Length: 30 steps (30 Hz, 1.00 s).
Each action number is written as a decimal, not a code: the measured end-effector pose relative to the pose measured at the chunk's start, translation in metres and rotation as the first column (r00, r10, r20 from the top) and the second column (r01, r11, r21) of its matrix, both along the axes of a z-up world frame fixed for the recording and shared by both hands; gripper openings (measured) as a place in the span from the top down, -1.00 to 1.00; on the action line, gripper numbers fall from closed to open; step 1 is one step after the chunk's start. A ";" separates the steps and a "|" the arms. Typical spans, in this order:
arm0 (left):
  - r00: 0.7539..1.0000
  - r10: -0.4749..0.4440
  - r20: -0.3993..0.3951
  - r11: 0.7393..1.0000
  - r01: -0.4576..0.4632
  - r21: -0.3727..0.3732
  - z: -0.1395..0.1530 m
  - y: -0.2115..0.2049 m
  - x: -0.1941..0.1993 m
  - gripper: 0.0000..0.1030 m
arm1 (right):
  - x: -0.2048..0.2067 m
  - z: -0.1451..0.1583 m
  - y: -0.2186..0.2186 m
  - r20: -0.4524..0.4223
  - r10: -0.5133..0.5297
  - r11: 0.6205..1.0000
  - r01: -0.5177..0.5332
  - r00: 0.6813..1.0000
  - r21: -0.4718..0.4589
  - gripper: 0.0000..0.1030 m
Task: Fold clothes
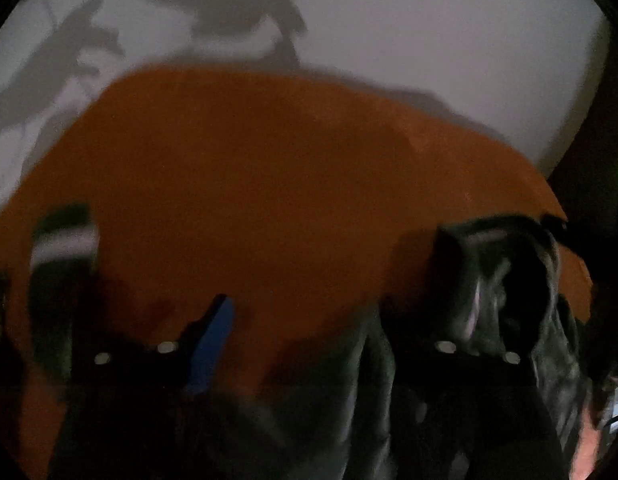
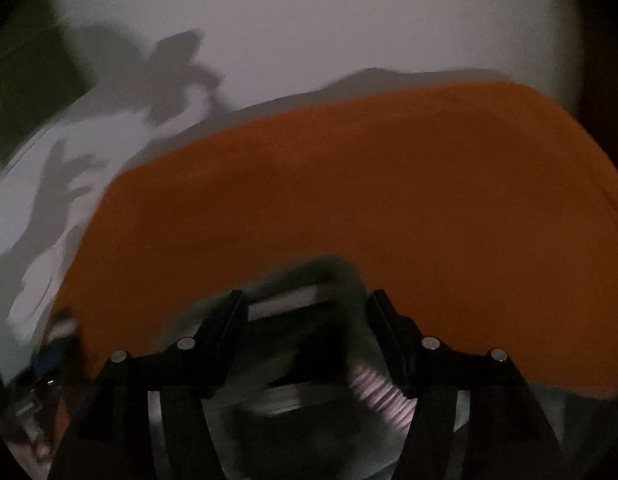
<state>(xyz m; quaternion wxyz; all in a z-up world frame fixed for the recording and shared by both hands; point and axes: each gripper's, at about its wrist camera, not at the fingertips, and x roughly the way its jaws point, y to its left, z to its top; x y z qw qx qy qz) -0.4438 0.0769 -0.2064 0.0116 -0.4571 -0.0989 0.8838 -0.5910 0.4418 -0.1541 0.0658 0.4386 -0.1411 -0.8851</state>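
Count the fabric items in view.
2. An orange cloth lies spread on the white surface. A dark garment with a white stripe sits between the right tongs. Blur and darkness may hide others.

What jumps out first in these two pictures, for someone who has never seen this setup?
A big orange cloth fills the middle of both views, spread on a pale surface crossed by grey shadows. In the right wrist view, dark fabric with a white stripe sits between the right gripper fingers. In the left wrist view, dark crumpled clothing bunches at lower right.
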 end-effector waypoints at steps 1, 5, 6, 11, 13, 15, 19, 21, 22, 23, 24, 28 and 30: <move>0.999 0.014 0.032 0.999 -0.015 0.042 -0.013 -0.005 0.006 -0.50 | -0.004 0.000 -0.023 0.025 0.074 0.997 -0.074 0.997 -0.006 -0.20; 0.993 0.021 0.115 0.999 -0.026 0.041 -0.029 -0.027 0.037 -0.49 | -0.020 -0.020 -0.118 0.150 0.198 0.957 -0.224 0.969 0.186 -0.19; 0.993 0.022 0.118 0.999 -0.025 0.031 -0.029 -0.034 0.041 -0.49 | -0.026 -0.032 -0.135 0.214 0.205 0.936 -0.255 0.955 0.241 -0.19; 0.990 0.027 0.137 1.000 -0.024 -0.019 -0.027 -0.067 0.058 -0.49 | -0.043 -0.058 -0.122 0.245 0.017 0.963 -0.082 0.969 0.256 0.75; 0.988 0.023 0.150 0.999 -0.016 -0.050 -0.026 -0.080 0.065 -0.49 | -0.043 -0.046 -0.093 0.162 -0.078 0.980 0.045 0.984 0.194 0.74; 0.987 0.020 0.157 0.997 -0.007 -0.083 -0.025 -0.086 0.070 -0.49 | -0.051 -0.058 -0.084 0.212 -0.078 0.984 0.042 0.974 0.171 0.69; 0.989 0.036 0.146 0.995 -0.022 -0.099 -0.024 -0.085 0.077 -0.49 | -0.056 -0.073 -0.085 0.211 -0.037 0.982 -0.004 0.977 0.191 0.51; 0.987 0.058 0.148 0.994 -0.044 -0.100 -0.024 -0.086 0.083 -0.49 | -0.050 -0.070 -0.081 0.212 -0.031 0.983 -0.009 0.977 0.184 -0.07; 0.986 0.083 0.145 0.992 -0.068 -0.102 -0.019 -0.089 0.090 -0.49 | -0.057 -0.061 -0.077 0.219 -0.015 0.988 -0.019 0.976 0.154 -0.07; 0.984 0.108 0.141 0.990 -0.093 -0.104 -0.014 -0.092 0.097 -0.49 | -0.063 -0.052 -0.070 0.216 -0.004 0.992 -0.024 0.976 0.125 -0.07; 0.985 0.119 0.129 0.990 -0.108 -0.087 -0.005 -0.093 0.107 -0.49 | -0.061 -0.042 -0.058 0.190 -0.003 0.995 -0.015 0.982 0.097 -0.09; 0.991 0.092 0.093 0.995 -0.094 0.016 0.035 -0.089 0.164 -0.49 | 0.025 0.004 -0.025 0.119 0.031 0.998 -0.037 0.992 0.051 -0.33; 0.993 0.033 0.110 0.998 -0.039 0.052 0.036 -0.081 0.198 -0.49 | 0.078 0.008 -0.011 0.112 0.078 0.996 -0.081 0.991 0.023 -0.33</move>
